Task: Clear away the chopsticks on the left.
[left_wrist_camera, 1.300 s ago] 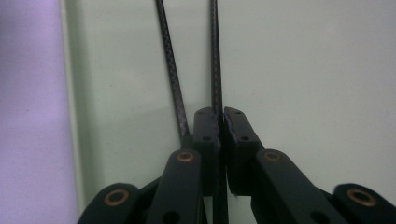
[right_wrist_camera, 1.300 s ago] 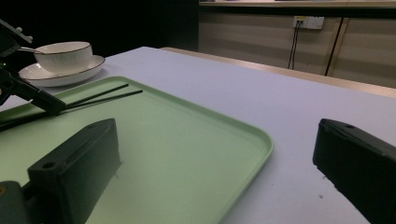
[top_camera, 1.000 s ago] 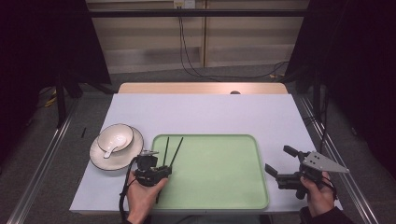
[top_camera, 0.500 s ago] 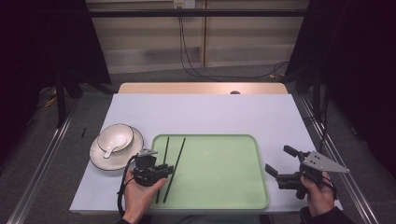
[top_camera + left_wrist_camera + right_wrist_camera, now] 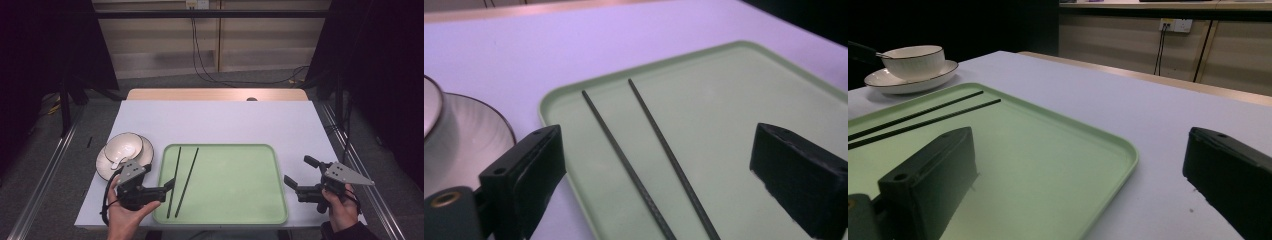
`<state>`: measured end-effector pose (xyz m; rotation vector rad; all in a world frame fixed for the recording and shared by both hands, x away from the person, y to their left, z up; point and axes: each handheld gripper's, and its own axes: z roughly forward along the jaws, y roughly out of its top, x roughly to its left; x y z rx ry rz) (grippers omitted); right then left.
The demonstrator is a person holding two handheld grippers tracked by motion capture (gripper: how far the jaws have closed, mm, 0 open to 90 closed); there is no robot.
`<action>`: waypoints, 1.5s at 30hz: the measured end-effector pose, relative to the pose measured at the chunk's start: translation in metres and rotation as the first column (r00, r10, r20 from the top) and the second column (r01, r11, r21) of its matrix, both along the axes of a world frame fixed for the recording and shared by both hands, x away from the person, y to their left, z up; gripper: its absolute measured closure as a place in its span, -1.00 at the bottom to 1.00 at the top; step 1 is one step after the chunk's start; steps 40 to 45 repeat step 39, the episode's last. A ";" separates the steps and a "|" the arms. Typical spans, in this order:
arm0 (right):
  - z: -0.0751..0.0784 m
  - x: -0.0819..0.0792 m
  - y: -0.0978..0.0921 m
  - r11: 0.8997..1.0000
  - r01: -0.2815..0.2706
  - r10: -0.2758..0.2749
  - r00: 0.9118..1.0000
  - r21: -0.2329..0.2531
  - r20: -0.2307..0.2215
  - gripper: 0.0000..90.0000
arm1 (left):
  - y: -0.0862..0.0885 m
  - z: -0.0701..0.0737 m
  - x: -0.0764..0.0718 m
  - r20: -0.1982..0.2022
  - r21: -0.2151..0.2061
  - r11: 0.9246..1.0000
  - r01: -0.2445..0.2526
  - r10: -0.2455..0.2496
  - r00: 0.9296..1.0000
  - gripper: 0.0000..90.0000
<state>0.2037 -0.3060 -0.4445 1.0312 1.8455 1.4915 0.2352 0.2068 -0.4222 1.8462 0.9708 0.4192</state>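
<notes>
No text, label, brand, number or sign can be read anywhere. The green tray (image 5: 235, 200), the chopsticks (image 5: 181, 180), the bowl (image 5: 123, 146) and its plate (image 5: 102, 162) near the tabletop's (image 5: 225, 122) left edge are all plain, and both grippers carry no legible marking.

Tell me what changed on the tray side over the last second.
The left claw let go of the chopsticks and drew back toward the tray's near left edge; it now stands open. The chopsticks lie loose on the tray. The right claw, bowl and plate stayed put.
</notes>
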 end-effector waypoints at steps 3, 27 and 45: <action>0.000 0.000 0.000 1.000 0.001 -0.001 1.000 0.001 0.001 -0.99 | 0.019 0.001 -0.010 0.047 0.002 1.000 -0.001 0.001 0.999 -0.95; 0.000 -0.001 -0.001 1.000 0.006 -0.006 1.000 -0.004 -0.002 -0.99 | 0.090 -0.014 -0.050 0.119 -0.103 0.987 -0.127 0.139 0.983 -0.96; -0.001 0.000 -0.001 1.000 0.022 -0.022 1.000 0.009 0.000 -0.99 | 0.084 -0.015 -0.049 0.142 -0.131 0.984 -0.123 0.142 0.980 -0.97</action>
